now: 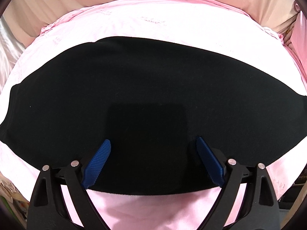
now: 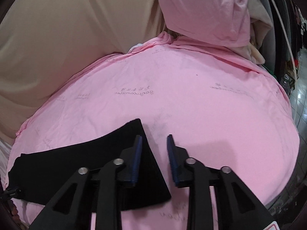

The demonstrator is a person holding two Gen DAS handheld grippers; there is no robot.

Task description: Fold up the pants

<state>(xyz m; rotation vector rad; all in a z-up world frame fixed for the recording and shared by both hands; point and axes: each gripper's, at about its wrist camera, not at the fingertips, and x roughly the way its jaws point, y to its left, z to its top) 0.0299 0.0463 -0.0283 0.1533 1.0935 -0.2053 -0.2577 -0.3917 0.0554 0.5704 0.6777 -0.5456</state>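
Black pants (image 1: 134, 95) lie flat beneath both spread fingers (image 1: 97, 163).

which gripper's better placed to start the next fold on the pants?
Right, probably. The right gripper hangs open straddling the end edge of the pants, so it could pinch there. The left gripper is open over mid-cloth, no edge between its jaws.
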